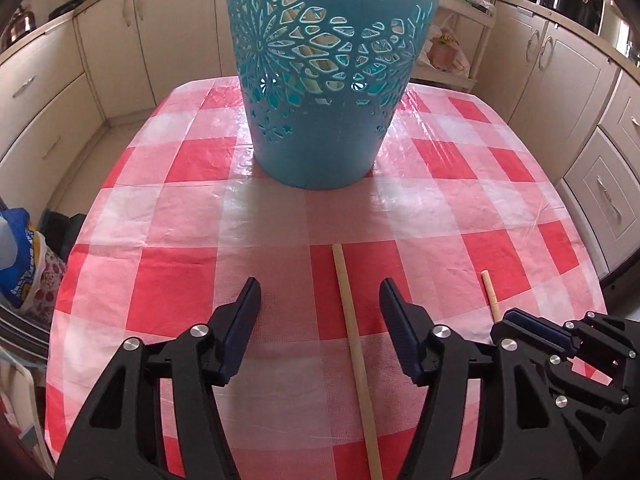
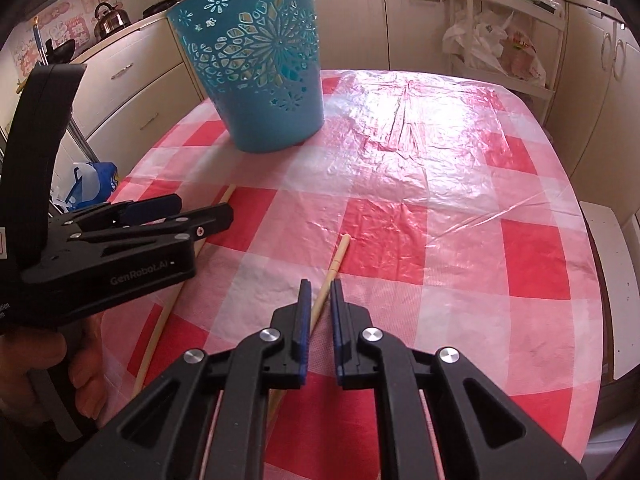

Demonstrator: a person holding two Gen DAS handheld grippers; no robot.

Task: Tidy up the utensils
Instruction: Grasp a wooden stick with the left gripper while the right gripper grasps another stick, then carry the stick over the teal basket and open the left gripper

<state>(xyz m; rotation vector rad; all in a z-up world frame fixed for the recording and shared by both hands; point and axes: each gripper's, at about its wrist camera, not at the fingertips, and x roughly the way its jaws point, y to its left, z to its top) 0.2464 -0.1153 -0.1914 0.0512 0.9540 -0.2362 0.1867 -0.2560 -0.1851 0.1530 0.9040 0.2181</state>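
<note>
A teal cut-out basket (image 1: 320, 80) stands on the red-and-white checked table (image 1: 160, 220); it also shows in the right wrist view (image 2: 260, 80). A long wooden chopstick (image 1: 354, 340) lies between the open fingers of my left gripper (image 1: 320, 296), which hovers over it. My right gripper (image 2: 320, 294) has its jaws nearly closed around a second wooden chopstick (image 2: 336, 258) lying on the table; that chopstick's tip shows in the left view (image 1: 490, 294). The left gripper (image 2: 160, 212) and the first chopstick (image 2: 168, 312) show at left in the right wrist view.
Cream kitchen cabinets (image 1: 60, 100) surround the table. A white rack with plastic bags (image 2: 500, 48) stands behind it. A blue bag (image 2: 92, 184) sits off the table's left edge. A kettle (image 2: 108, 18) is on the counter.
</note>
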